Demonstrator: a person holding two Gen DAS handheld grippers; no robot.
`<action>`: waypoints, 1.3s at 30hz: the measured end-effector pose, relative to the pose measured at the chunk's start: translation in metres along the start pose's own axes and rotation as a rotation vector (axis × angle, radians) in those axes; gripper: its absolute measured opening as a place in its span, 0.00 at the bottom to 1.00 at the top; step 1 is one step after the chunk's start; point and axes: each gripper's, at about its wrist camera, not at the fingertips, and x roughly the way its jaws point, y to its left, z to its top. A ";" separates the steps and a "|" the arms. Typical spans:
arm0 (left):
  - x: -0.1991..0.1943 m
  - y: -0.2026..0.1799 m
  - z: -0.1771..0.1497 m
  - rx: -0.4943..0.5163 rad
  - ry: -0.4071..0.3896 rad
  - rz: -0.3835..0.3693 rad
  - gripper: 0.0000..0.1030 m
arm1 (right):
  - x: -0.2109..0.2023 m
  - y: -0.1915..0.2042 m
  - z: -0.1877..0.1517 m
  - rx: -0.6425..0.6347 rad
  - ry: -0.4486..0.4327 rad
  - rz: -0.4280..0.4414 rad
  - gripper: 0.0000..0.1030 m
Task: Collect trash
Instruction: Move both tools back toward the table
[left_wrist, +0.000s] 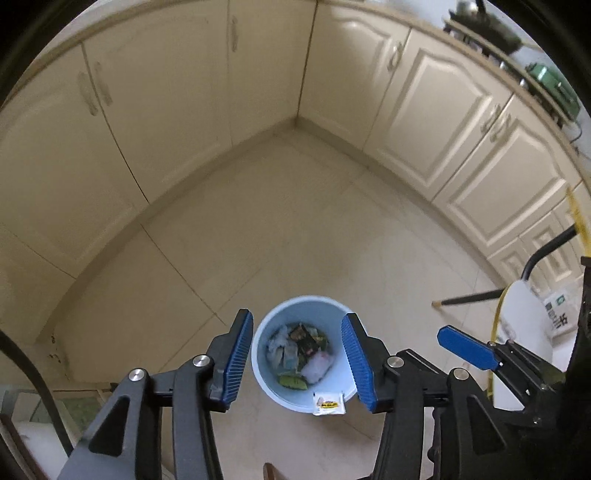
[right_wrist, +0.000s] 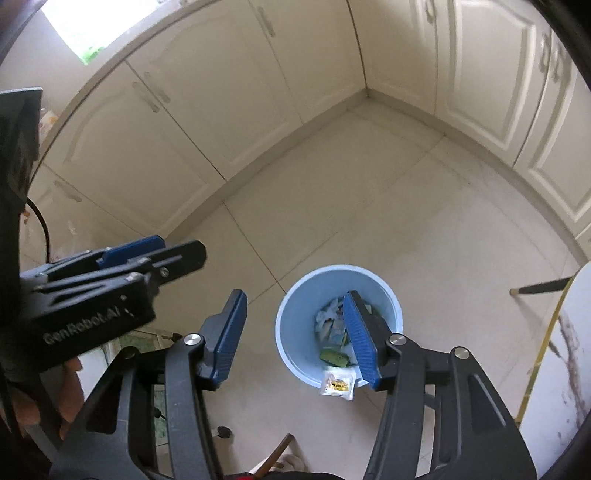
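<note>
A light blue bin (left_wrist: 273, 325) stands on the tiled floor, holding several wrappers and paper scraps (left_wrist: 299, 350). It also shows in the right wrist view (right_wrist: 295, 325). A small white packet with yellow print (left_wrist: 328, 403) is at the bin's near rim, seen too in the right wrist view (right_wrist: 338, 382); whether it rests on the rim or is in the air I cannot tell. My left gripper (left_wrist: 297, 360) is open and empty, high above the bin. My right gripper (right_wrist: 295, 339) is open and empty, above the bin's left side. Each gripper shows at the other view's edge.
Cream cabinet doors (left_wrist: 159, 110) line two walls and meet in a corner (left_wrist: 297, 118). A dark pole with a yellow cord (left_wrist: 469, 297) lies at the right. A white object (left_wrist: 524, 332) stands at the right edge. A countertop with items (left_wrist: 517, 44) is at the upper right.
</note>
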 end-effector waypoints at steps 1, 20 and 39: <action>-0.012 0.001 -0.001 -0.007 -0.024 0.004 0.47 | -0.008 0.005 0.001 -0.006 -0.017 -0.006 0.55; -0.225 -0.148 -0.144 0.068 -0.647 0.032 0.88 | -0.279 0.036 -0.059 -0.051 -0.518 -0.242 1.00; -0.189 -0.354 -0.195 0.406 -0.669 -0.073 0.99 | -0.440 -0.138 -0.142 0.214 -0.649 -0.526 1.00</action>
